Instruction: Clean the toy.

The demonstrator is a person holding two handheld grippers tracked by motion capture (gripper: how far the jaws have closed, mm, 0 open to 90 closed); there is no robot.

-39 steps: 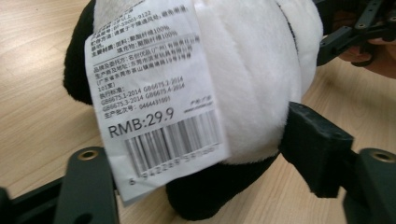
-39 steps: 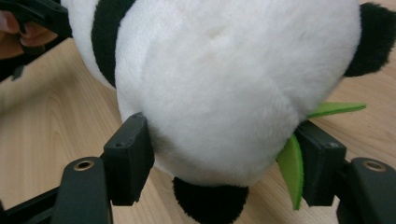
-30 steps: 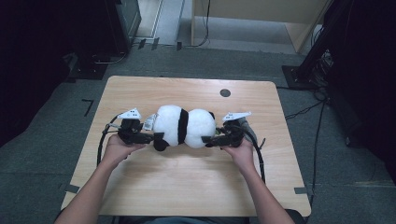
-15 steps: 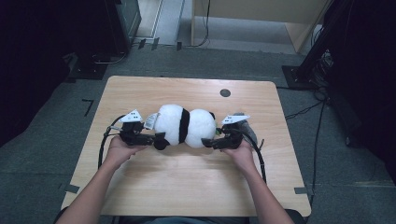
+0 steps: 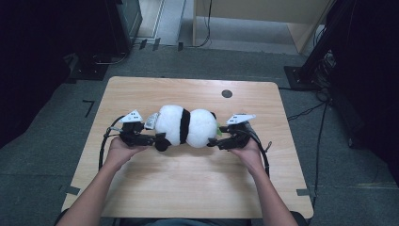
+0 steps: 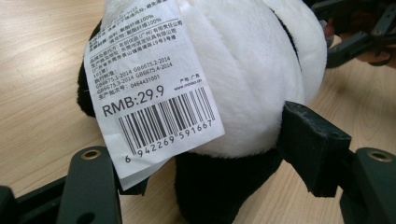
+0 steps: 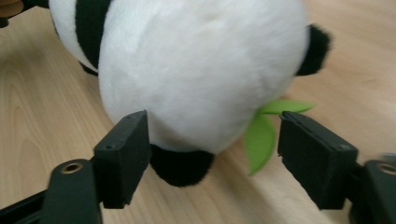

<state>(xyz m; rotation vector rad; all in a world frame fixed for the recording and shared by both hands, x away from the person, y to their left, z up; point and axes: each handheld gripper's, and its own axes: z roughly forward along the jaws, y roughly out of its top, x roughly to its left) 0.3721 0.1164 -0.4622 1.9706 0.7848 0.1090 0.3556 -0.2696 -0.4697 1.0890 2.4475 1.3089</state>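
Plush panda (image 5: 183, 125) lying sideways mid-worktop (image 5: 188, 183), flanked end to end, likely for a two-sided lift. Left hand-held gripper (image 5: 157, 140) just opening, jaws loosely astride a black foot (price tag (image 6: 149, 93) dangling). Right hand-held gripper (image 5: 214, 142) just narrowing, not yet pressing.

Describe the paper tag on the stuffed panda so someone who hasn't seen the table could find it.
On the wooden table lies a black-and-white plush panda. At its end by the left gripper hangs a white paper tag, the only printed thing there, with a barcode and a price.
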